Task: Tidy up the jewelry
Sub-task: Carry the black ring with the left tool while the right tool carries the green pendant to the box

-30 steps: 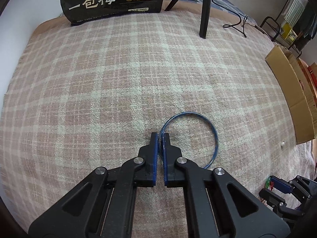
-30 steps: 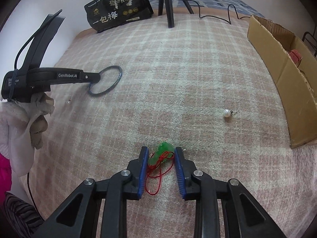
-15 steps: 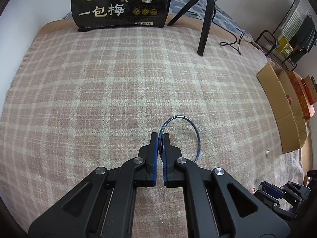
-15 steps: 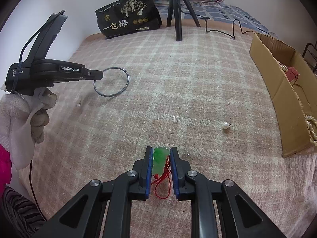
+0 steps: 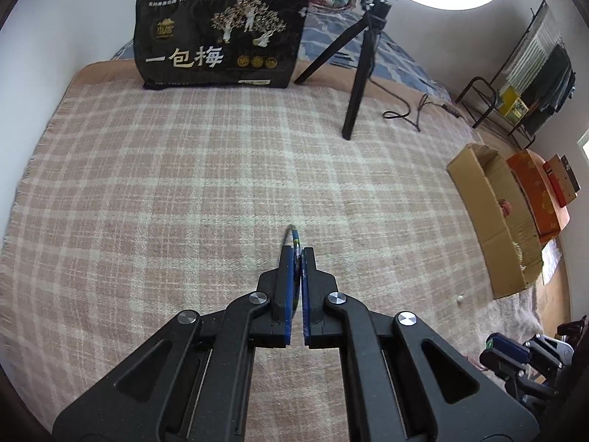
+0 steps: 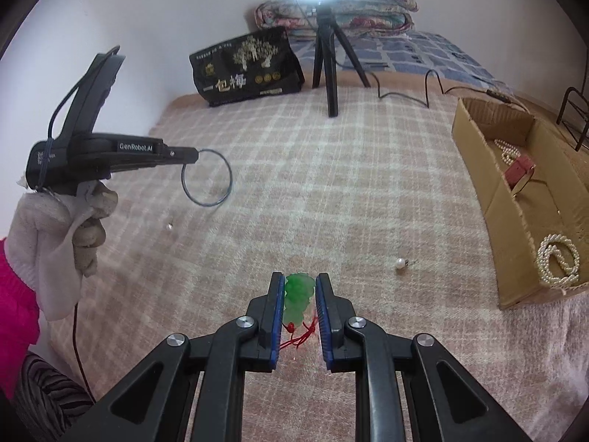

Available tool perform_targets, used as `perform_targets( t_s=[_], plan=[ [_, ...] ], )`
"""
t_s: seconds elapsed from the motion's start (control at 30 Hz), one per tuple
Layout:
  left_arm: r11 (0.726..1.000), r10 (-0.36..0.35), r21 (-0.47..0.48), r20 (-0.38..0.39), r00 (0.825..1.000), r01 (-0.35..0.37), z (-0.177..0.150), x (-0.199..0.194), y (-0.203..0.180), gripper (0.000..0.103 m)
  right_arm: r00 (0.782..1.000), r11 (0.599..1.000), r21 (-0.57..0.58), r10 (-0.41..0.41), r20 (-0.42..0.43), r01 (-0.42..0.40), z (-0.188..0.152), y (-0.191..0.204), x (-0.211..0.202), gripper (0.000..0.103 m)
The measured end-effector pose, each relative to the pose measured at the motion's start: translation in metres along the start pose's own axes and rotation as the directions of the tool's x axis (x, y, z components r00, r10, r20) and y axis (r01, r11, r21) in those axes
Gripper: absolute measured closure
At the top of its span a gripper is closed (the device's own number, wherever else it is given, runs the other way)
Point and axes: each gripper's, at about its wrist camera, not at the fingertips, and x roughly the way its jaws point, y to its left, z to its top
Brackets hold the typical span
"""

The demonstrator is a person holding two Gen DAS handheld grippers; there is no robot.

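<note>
My left gripper is shut on a thin blue bangle, seen edge-on in its own view. In the right wrist view the left gripper holds the bangle in the air above the plaid blanket. My right gripper is shut on a green jade pendant with a red cord hanging below it. A cardboard box at the right holds pearl strands and a small red case. It also shows in the left wrist view.
A loose pearl earring and a small pearl lie on the blanket. A black snack bag and a tripod with a ring light stand at the back. A cable trails to the right.
Both grippers have lifted off the blanket. The right gripper closed on the green pendant and raised it. The bangle has turned edge-on in the left wrist view.
</note>
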Motion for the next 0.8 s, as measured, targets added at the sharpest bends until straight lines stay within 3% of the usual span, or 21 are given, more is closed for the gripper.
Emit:
perform_targets(
  t_s=[0.4,0.8],
  plan=[
    [0.999,-0.049,0.018,0.038,0.998,0.049,0.003,-0.018,-0.021,0.102,0.992,0.998,0.058,0.017,0.126,-0.025,0.019,-0.021,-0.052,0.087],
    [0.986,-0.156,0.071,0.079,0.985,0.15,0.012,-0.037,-0.073,0.102,0.97,0.992,0.122,-0.02,0.241,-0.01,0.036,-0.059,-0.101,0.087]
  ],
)
